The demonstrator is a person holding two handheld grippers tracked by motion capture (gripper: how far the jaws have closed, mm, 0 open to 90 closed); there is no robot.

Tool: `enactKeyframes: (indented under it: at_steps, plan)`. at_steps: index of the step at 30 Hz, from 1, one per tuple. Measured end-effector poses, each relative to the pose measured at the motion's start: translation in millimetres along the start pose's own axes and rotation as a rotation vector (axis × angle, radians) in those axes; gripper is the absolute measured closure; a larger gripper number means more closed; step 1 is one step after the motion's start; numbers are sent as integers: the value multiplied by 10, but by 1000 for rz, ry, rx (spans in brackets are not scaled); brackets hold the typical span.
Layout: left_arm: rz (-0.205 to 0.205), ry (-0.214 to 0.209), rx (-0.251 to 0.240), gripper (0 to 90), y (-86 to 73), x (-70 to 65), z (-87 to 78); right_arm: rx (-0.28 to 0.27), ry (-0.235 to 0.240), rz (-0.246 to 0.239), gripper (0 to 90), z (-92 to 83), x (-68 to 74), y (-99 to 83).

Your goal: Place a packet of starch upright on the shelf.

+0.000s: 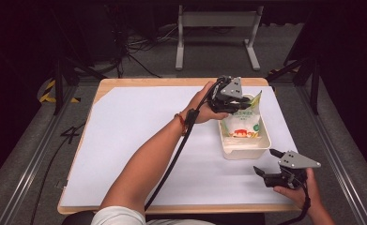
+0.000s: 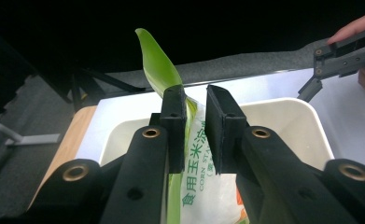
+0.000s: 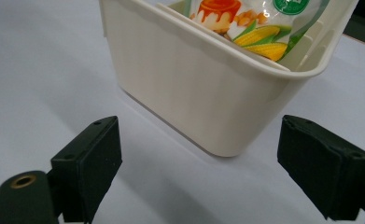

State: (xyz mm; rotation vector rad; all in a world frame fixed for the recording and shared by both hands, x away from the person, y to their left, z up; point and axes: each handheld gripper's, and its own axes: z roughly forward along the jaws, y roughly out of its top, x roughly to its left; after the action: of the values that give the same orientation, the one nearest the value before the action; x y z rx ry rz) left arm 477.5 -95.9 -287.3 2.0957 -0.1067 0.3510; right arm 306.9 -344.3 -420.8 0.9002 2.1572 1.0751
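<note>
The bag of corn starch (image 1: 241, 123) stands in the cream plastic tub (image 1: 247, 149), leaning against the tub's far wall with its printed front toward the person. It is white with green lettering, a picture of a pudding and corn cobs low on its front, and a green top edge (image 2: 157, 63) that sticks up above the rim. The tub sits on the right half of the white sheet (image 1: 134, 140) that covers the wooden tabletop (image 1: 107, 84).

The left gripper (image 1: 240, 99) hangs over the far end of the tub, reached across by the person's left arm (image 1: 148, 164). In the left gripper view its two black fingers (image 2: 174, 122) straddle the bag's top: the green edge lies against the inner face of the finger seen on the left there, while a narrow gap shows between the bag and the other finger. The fingers are slightly parted and do not pinch the bag.

The right gripper (image 1: 265, 161) is held just above the sheet near the tub's near right corner, close to the tabletop's front edge, with its fingers (image 3: 89, 165) spread wide and nothing between them. In the right gripper view they point at the tub's outer wall (image 3: 194, 93) and stand apart from it.
</note>
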Motion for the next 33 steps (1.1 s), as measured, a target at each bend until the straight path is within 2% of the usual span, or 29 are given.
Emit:
enactKeyframes:
  at_steps: [2, 9, 14, 28, 33]
  plan:
    - [-1, 18, 4, 757, -23, -13, -27, 1, 0, -3, 137, 1, 3, 1]
    - [-25, 40, -8, 726, -105, -3, -125, 5, 2, -3, 137, 6, 9, 3]
    - [-46, 62, -35, 694, -172, -11, -225, 5, 2, -5, 138, 12, 5, 2]
    - [-53, 106, -11, 648, -361, -97, -460, 8, 3, -10, 139, 21, 27, 15]
    - [-58, 131, 16, 610, -427, -129, -532, 8, 4, -10, 139, 25, 26, 13]
